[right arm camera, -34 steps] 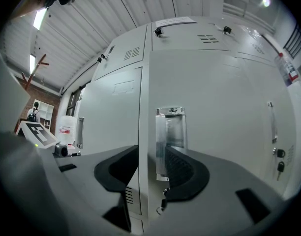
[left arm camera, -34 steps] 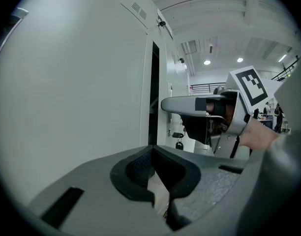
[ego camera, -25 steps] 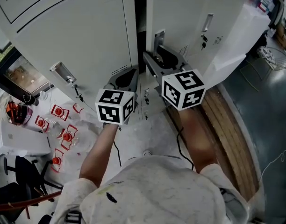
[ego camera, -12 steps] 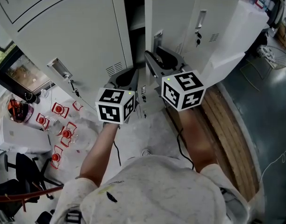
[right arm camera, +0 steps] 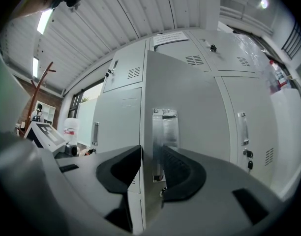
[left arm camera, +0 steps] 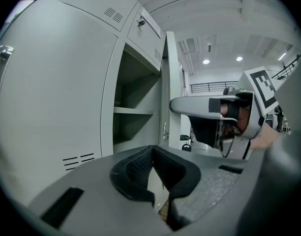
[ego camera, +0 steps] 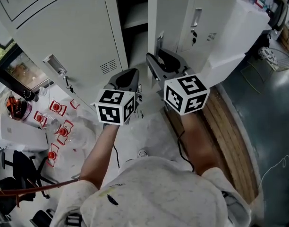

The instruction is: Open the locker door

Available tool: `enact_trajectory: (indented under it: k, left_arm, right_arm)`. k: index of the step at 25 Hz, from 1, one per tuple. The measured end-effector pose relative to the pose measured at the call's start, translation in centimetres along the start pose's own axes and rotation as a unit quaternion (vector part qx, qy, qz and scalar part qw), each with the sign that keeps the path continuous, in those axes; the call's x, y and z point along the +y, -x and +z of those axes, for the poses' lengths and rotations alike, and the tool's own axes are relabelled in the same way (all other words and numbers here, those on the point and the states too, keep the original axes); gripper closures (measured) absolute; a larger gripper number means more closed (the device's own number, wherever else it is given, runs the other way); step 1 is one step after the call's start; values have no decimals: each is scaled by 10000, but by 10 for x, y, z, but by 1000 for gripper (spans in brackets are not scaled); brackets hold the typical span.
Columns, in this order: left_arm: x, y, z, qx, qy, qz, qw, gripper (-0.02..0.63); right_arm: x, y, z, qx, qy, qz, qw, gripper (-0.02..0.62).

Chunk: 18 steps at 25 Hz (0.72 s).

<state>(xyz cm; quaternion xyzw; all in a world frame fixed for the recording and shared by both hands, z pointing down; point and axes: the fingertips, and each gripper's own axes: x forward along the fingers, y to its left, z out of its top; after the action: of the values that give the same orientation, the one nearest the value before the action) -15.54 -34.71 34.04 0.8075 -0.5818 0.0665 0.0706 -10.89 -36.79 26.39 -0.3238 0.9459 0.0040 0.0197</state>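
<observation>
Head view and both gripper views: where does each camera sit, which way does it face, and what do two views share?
Head view: on the person's head, looking steeply down at the locker door; shows the forearms, left gripper and right gripper.
Left gripper view: on the left gripper, looking along its shut, empty jaws into the open locker; the right gripper shows at right.
Right gripper view: on the right gripper, facing the door's edge, clamped between its jaws.
Shared: head and left gripper views both show the right gripper.
</observation>
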Motion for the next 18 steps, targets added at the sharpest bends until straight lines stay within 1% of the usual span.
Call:
enact_trajectory:
  k: [6, 15, 18]
  left_arm:
    - [-25, -8, -3, 9, 17, -73, 10000, 600]
    - [-79, -22, -3, -1, -74, -378, 9993, 600]
    - [-93, -26, -2, 1, -102, -460, 9989, 600]
  right_arm:
    - [-11, 26, 1, -41, 20, -14, 10000, 457]
    - [-43, 74, 2, -77, 24, -314, 9995, 451]
    - [-50, 84, 2, -82, 4, -349, 9994, 451]
